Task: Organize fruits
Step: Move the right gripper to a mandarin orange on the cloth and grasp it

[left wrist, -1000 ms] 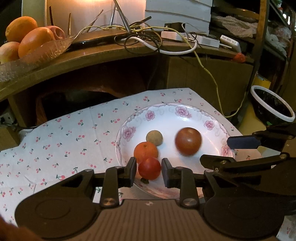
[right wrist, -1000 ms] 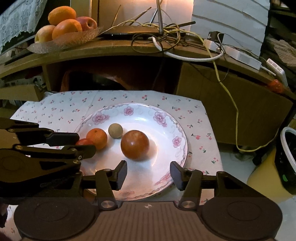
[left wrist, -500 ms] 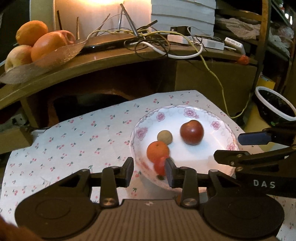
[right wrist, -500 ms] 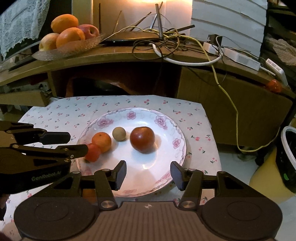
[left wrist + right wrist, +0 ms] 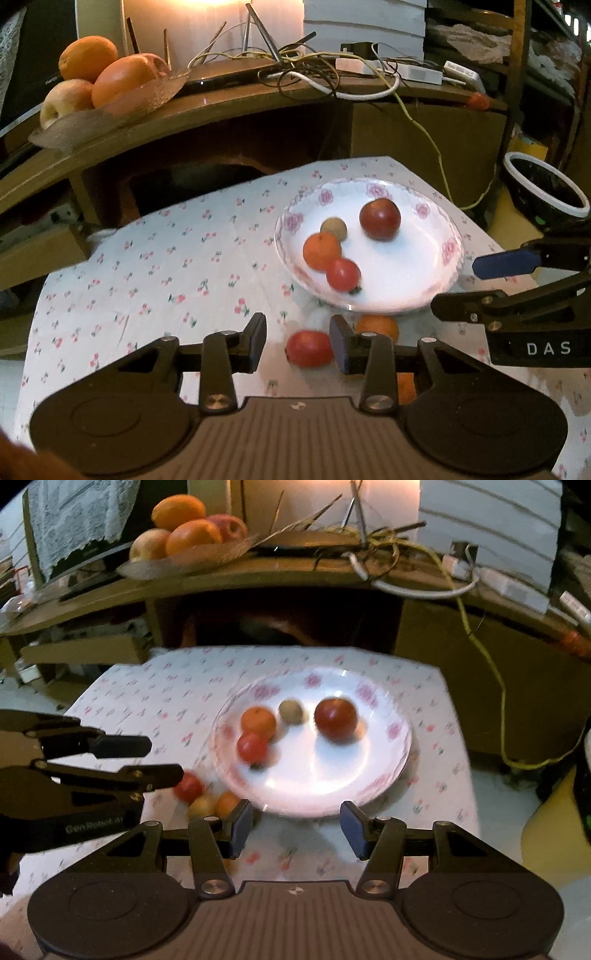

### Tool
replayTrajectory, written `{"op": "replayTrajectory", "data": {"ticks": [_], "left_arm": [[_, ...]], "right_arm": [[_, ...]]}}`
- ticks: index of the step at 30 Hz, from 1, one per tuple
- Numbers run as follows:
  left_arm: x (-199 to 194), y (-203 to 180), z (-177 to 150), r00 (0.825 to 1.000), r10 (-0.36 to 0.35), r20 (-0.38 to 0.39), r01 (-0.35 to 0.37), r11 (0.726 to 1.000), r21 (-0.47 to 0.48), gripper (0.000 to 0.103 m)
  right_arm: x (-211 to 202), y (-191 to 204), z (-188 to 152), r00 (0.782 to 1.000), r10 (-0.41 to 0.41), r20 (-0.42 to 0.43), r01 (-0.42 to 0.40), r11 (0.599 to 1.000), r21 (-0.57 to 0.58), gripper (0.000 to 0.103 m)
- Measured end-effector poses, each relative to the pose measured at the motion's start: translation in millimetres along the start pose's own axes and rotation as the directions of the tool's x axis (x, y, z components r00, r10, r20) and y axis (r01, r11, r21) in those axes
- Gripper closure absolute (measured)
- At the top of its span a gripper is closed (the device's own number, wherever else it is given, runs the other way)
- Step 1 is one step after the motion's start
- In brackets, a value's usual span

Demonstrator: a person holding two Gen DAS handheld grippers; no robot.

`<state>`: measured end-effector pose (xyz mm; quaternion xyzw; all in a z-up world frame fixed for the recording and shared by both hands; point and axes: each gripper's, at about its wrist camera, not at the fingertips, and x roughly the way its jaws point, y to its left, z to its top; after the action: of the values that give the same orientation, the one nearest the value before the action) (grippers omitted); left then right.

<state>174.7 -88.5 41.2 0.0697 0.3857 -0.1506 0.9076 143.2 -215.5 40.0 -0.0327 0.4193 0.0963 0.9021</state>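
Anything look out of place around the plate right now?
Yes. Three small fruits lie on the cherry-print tablecloth beside the white floral plate, not on it: a red tomato, a yellowish fruit and an orange one. Nothing looks spilled or damaged.

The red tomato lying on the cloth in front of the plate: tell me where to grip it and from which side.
Grip the red tomato across its round middle, coming from the near side with the open left tongs. It lies low on the cloth, just off the plate rim. An orange fruit sits close on its right, so slide the right finger into that gap carefully.
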Motion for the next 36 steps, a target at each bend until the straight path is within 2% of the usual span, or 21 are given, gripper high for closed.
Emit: {"op": "replayTrajectory", "data": {"ticks": [7,18,23,25,28,36], "left_arm": [[-10.7,2.4,-23.4,0.999,-0.003,-0.05,0.003,1.0,0.002,0.059],[-7.7,2.9,-26.6,0.998,-0.016,-0.057,0.018,0.999,0.034,0.059],[-1.4,2.0,-24.8,0.998,-0.019,-0.065,0.022,0.999,0.045,0.059],[1.3,0.5,-23.7,0.997,-0.025,-0.068,0.029,0.998,0.05,0.059],[3.9,-3.5,-22.2,0.997,-0.032,-0.067,0.037,0.997,0.066,0.059],[9.1,-8.4,-16.8,0.998,-0.019,-0.06,0.026,0.993,0.118,0.058]], "right_arm": [[-0.9,19.9,-11.4,0.997,0.061,-0.043,-0.063,0.997,-0.054,0.049],[19.2,36.3,-16.9,0.988,0.101,-0.117,-0.113,0.989,-0.1,0.051],[22.2,30.3,-16.0,0.98,0.141,-0.141,-0.151,0.986,-0.063,0.057],[22.1,25.9,-16.1,0.972,0.176,-0.155,-0.182,0.983,-0.025,0.07],[17.2,23.6,-16.2,0.968,0.196,-0.156,-0.2,0.98,-0.012,0.078],[20.1,28.7,-18.2,0.958,0.215,-0.188,-0.225,0.974,-0.035,0.076]]}}
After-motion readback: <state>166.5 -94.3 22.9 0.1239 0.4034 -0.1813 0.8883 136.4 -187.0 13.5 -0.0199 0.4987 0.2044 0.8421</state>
